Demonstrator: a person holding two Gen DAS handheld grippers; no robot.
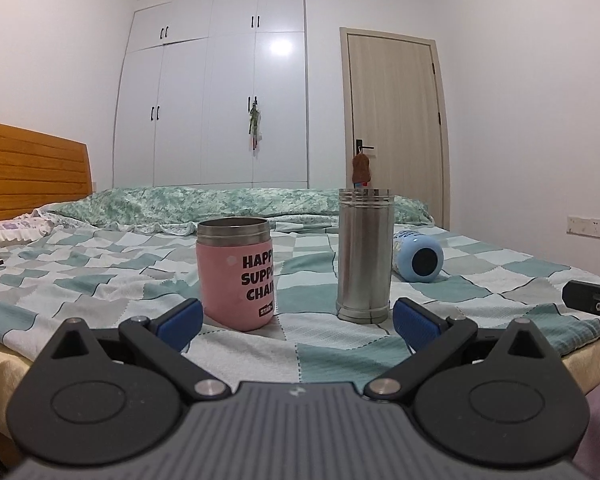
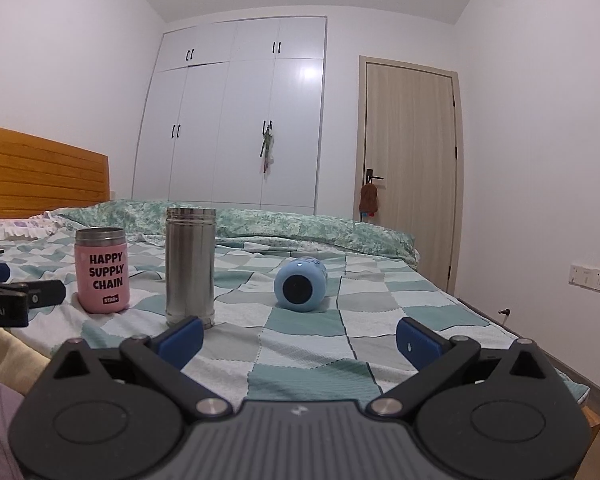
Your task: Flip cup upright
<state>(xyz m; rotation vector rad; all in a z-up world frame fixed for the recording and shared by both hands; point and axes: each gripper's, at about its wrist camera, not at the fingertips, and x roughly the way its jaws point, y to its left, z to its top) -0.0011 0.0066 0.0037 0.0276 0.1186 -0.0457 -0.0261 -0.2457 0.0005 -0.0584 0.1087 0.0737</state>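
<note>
A light blue cup (image 2: pixel 300 285) lies on its side on the checkered bedspread, its dark round base facing me; it also shows in the left wrist view (image 1: pixel 419 257), behind the steel flask. My right gripper (image 2: pixel 298 334) is open and empty, low over the bed, short of the blue cup. My left gripper (image 1: pixel 298 322) is open and empty, in front of the pink cup and the steel flask. The left gripper also shows at the left edge of the right wrist view (image 2: pixel 24 296).
A pink cup (image 1: pixel 236 274) with a steel rim stands upright, also seen in the right wrist view (image 2: pixel 101 276). A tall steel flask (image 1: pixel 365 256) stands upright beside it (image 2: pixel 189 266). The wooden headboard (image 2: pixel 40 172) is at left; the bed's right edge (image 2: pixel 540 344) drops to the floor.
</note>
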